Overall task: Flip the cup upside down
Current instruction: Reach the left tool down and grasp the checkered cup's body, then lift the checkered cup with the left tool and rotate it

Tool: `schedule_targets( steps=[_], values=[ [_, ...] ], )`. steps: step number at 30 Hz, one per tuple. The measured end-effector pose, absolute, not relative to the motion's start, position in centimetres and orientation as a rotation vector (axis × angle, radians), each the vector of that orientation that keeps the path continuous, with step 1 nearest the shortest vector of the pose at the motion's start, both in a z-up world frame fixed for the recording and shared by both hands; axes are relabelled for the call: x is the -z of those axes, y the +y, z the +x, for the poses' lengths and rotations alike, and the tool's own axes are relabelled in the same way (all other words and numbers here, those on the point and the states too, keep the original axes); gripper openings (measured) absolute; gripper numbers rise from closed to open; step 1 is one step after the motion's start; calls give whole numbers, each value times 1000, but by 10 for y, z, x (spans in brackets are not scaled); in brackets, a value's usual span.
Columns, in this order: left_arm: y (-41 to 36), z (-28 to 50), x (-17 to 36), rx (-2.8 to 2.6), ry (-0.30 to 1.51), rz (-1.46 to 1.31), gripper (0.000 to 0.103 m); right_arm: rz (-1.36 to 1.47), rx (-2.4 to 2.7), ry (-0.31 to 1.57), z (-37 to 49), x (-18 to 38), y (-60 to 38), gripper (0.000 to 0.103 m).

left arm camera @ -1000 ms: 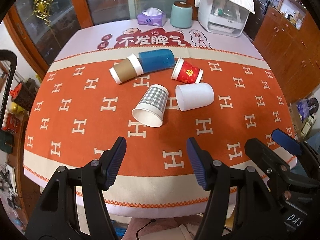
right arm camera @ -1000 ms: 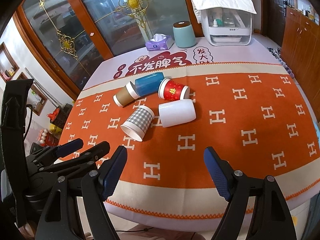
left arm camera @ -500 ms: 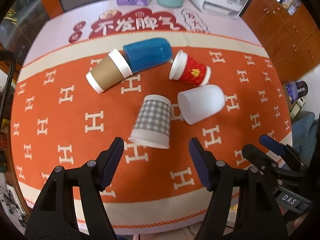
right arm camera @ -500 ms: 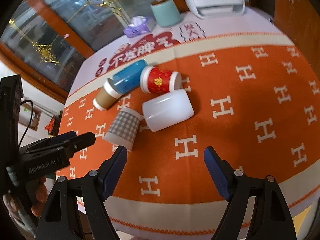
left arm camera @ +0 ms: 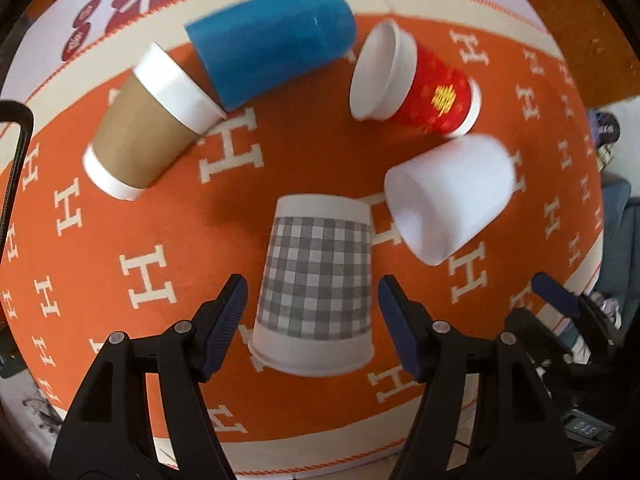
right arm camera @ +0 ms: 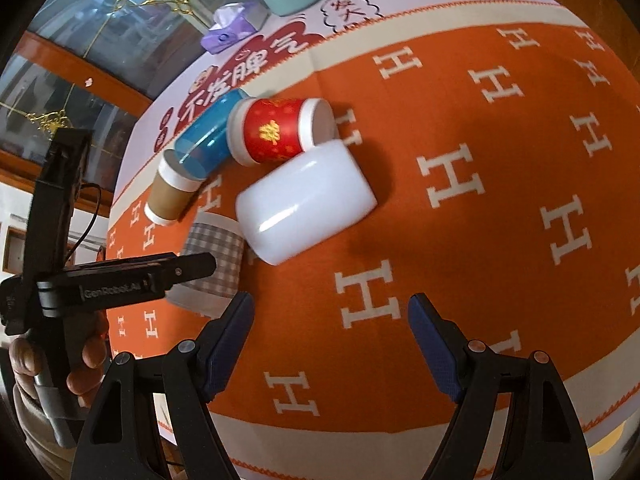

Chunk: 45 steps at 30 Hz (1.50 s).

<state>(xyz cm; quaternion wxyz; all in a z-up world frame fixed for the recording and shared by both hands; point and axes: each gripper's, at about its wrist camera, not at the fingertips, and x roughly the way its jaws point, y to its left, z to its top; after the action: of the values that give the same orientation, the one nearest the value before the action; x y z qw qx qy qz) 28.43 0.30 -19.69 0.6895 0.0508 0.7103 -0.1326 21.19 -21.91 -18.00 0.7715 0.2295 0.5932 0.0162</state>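
Both jaws stand wide apart and hold nothing, the left gripper (left arm camera: 312,304) straddling the checked cup (left arm camera: 316,280) without touching it.

On its side on the orange H-patterned cloth (left arm camera: 160,240), the checked cup lies with its rim toward the left wrist camera and its base pointing away, between the blue pads of that gripper. Just beside it to the right lies a white cup (left arm camera: 452,196); farther back lie a red cup (left arm camera: 416,84), a blue cup (left arm camera: 272,44) and a brown cup (left arm camera: 148,120), all on their sides, the blue one touching the brown one's white band. Over bare cloth, the right gripper (right arm camera: 332,340) hovers near the white cup (right arm camera: 304,204), with the checked cup (right arm camera: 216,256) partly hidden behind the left gripper's arm.
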Motion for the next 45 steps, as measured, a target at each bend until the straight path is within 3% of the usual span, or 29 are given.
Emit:
schedule_targets(
  steps=[9,17,28,45],
  values=[
    [-15,279,212,299,1576,122,60,519,-22,1303,208,185,-225,80],
    [-13,253,186,257,1542,10,60,500,-43,1287,195,167,-226,80],
    [-13,159,170,224,1533,-204,60,461,-64,1295,152,154,-235,80],
    [-31,92,214,168,1595,-254,62,414,-91,1339,86,160,-257,80]
  ],
)
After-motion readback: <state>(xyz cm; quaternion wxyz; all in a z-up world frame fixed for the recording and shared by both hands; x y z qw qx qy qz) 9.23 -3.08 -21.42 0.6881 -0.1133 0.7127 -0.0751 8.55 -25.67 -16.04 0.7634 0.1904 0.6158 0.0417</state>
